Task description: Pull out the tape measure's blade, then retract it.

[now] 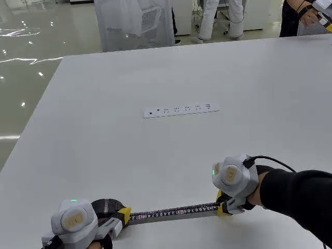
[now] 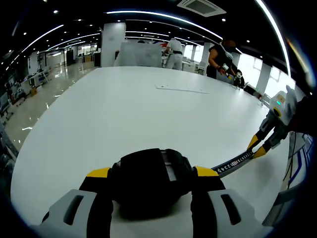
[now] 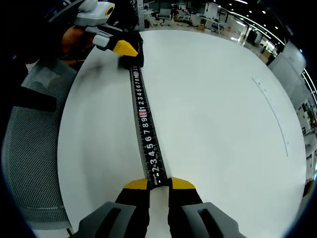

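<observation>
Head view: tape measure case [image 1: 106,206] sits near the front-left edge of the table [image 1: 155,67], clamped in the left gripper [image 1: 123,214] jaws. Blade [image 1: 174,211] is out, flat on the table, running to the right gripper [image 1: 224,206]. Power strip [image 1: 180,110] lies well apart.
Left gripper view: jaws closed on the black case.
Right gripper view: jaws pinch the blade's end.

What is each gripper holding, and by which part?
Left gripper clamps the tape measure's black case by its sides; right gripper pinches the blade at its free end.
</observation>
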A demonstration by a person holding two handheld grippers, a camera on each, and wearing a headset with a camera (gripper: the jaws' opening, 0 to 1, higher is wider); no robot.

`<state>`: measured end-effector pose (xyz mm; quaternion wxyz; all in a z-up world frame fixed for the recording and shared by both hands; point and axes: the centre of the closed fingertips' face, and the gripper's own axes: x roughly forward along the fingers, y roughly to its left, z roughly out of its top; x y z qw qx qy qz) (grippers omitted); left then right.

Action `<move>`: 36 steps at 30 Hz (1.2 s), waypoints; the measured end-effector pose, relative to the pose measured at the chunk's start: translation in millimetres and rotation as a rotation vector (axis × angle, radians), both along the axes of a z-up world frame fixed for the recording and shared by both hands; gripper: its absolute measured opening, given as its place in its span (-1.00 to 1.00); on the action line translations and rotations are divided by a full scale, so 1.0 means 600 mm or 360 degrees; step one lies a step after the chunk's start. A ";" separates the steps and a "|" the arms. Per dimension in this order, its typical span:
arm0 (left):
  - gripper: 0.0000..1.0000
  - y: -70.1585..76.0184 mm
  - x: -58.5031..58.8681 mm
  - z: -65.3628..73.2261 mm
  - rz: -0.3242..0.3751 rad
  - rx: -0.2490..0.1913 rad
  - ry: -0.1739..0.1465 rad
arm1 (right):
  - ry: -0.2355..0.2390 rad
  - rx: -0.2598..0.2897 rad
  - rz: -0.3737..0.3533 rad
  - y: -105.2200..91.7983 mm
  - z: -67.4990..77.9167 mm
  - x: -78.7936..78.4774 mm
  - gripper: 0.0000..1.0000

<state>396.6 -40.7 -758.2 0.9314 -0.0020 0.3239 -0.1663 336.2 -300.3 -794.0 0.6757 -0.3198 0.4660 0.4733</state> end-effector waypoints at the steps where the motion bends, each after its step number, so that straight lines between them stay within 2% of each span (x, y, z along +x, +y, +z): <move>1: 0.19 0.000 0.000 0.000 -0.0001 0.0001 -0.0001 | -0.0003 -0.0005 0.0006 0.001 0.000 -0.001 -0.80; 6: 0.19 0.000 0.001 -0.001 -0.0008 0.0009 0.0007 | -0.0003 0.0004 0.0030 0.001 0.000 0.000 -0.81; 8: 0.19 -0.001 0.000 -0.001 -0.0009 0.0011 0.0009 | -0.0026 0.0010 0.0105 0.002 0.000 0.000 -0.80; 11: 0.19 -0.001 0.001 -0.002 -0.0010 0.0012 0.0009 | -0.0036 0.0015 0.0136 0.003 0.001 -0.002 -0.81; 17: 0.19 -0.001 0.001 -0.002 -0.0009 0.0016 0.0003 | -0.0020 0.0018 0.0106 0.005 0.001 0.001 -0.80; 32: 0.20 -0.001 0.001 -0.003 -0.0015 0.0021 0.0009 | -0.0033 0.0020 0.0166 0.013 0.001 0.003 -0.81; 36: 0.20 -0.002 0.000 -0.004 -0.0014 0.0021 0.0008 | -0.0023 0.0029 0.0128 0.015 0.001 0.004 -0.81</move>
